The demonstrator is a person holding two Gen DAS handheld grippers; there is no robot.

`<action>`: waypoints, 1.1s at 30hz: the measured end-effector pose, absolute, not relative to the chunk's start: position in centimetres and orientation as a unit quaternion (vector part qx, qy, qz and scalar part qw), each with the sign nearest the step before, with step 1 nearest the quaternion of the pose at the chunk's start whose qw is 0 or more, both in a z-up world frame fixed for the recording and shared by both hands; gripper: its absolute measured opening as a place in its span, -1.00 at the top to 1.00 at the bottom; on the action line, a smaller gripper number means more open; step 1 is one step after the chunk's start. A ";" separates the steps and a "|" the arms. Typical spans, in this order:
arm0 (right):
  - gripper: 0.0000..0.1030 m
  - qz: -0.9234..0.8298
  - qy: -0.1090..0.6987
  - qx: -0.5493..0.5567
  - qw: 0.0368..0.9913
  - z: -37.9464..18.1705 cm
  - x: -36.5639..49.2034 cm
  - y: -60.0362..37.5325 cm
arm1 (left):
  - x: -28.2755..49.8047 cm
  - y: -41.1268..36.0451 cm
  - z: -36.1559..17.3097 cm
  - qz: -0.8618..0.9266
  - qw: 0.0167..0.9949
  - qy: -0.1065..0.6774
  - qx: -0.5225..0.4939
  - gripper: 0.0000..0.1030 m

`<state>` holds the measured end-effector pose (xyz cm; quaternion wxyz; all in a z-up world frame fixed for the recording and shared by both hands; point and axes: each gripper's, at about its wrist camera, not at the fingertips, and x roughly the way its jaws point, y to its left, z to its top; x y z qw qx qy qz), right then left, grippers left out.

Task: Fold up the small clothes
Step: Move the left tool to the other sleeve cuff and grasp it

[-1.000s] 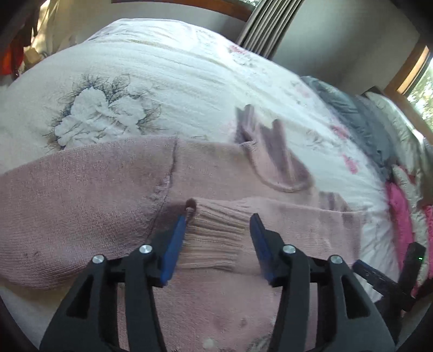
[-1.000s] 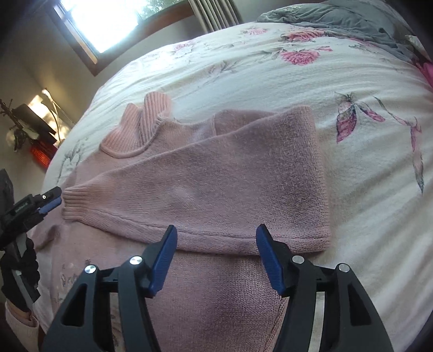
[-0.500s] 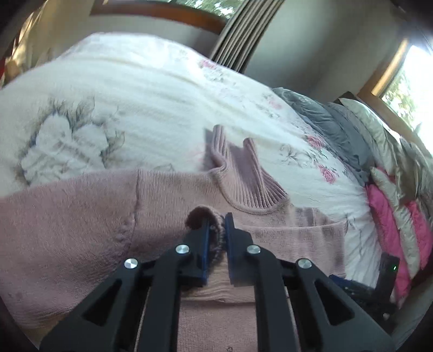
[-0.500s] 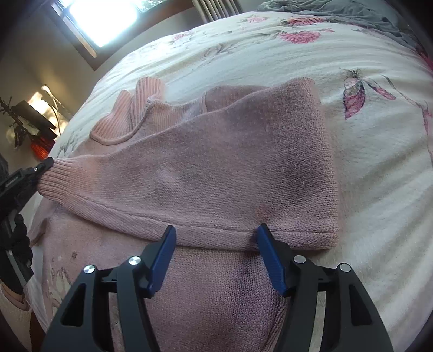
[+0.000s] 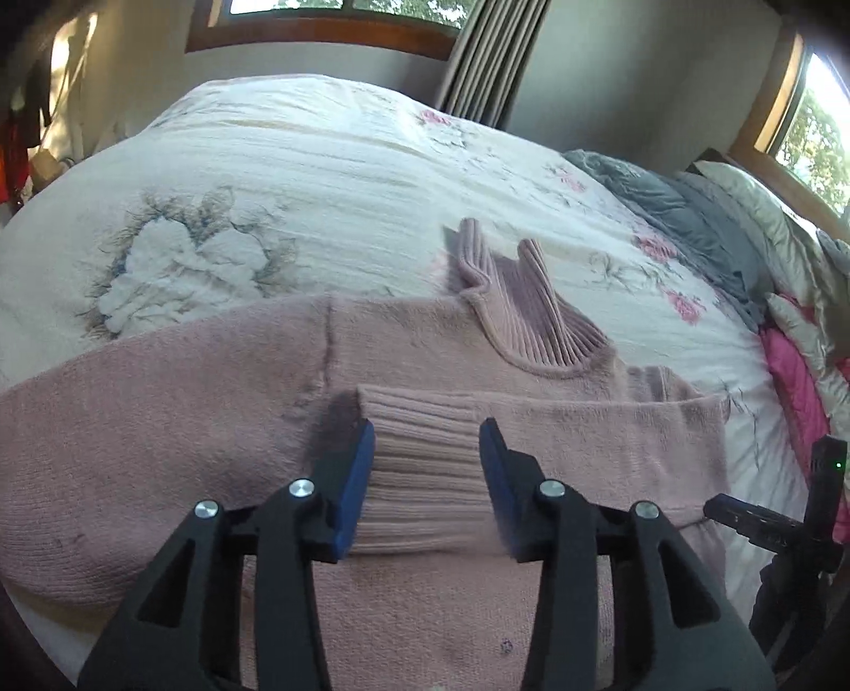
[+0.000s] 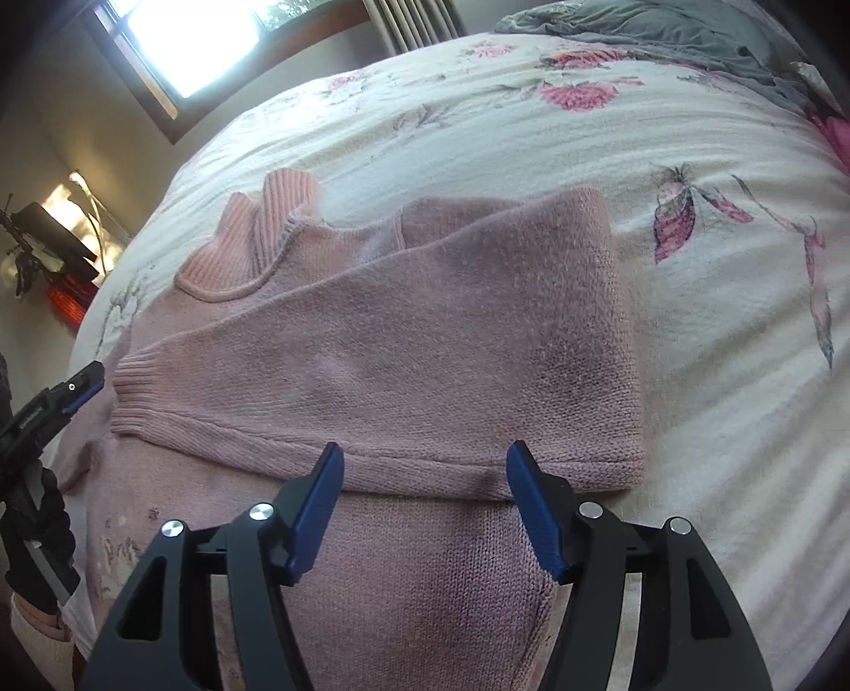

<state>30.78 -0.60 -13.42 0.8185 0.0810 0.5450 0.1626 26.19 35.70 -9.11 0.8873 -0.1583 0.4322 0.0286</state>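
Observation:
A pink knit sweater point(image 5: 186, 425) point(image 6: 425, 345) lies flat on the bed, ribbed collar point(image 5: 531, 324) point(image 6: 255, 239) pointing away. One sleeve is folded across the chest, and its ribbed cuff point(image 5: 419, 409) point(image 6: 138, 388) lies flat. My left gripper point(image 5: 426, 430) is open, its blue fingers on either side of that cuff without pinching it. In the right wrist view the left gripper point(image 6: 79, 390) sits just left of the cuff. My right gripper point(image 6: 426, 449) is open over the lower edge of the folded sleeve. The other sleeve spreads out to the left.
A floral white bedspread point(image 5: 319, 186) point(image 6: 717, 372) covers the bed. A grey blanket point(image 5: 690, 212) point(image 6: 664, 32) and pink bedding point(image 5: 797, 382) lie at the head end. Windows, a curtain point(image 5: 478, 53) and a lit lamp point(image 6: 58, 234) stand beyond the bed.
Half a second ago the left gripper was shut on the cuff and held it raised. It has opened since, and the cuff lies flat on the chest. The right gripper barely moved.

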 end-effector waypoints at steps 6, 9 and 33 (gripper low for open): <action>-0.39 0.164 0.548 0.049 0.819 -15.2 30.9 0.6 | 27.5 34.9 -12.9 0.043 0.867 0.478 -0.136 0.12; -0.39 0.174 0.545 0.067 0.817 -13.8 29.8 0.4 | 25.9 35.5 -11.5 0.024 0.863 0.476 -0.164 -0.02; -0.40 0.261 0.568 -0.037 0.780 -14.5 14.6 14.2 | -4.0 67.5 -10.9 0.244 0.796 0.328 -0.446 -0.14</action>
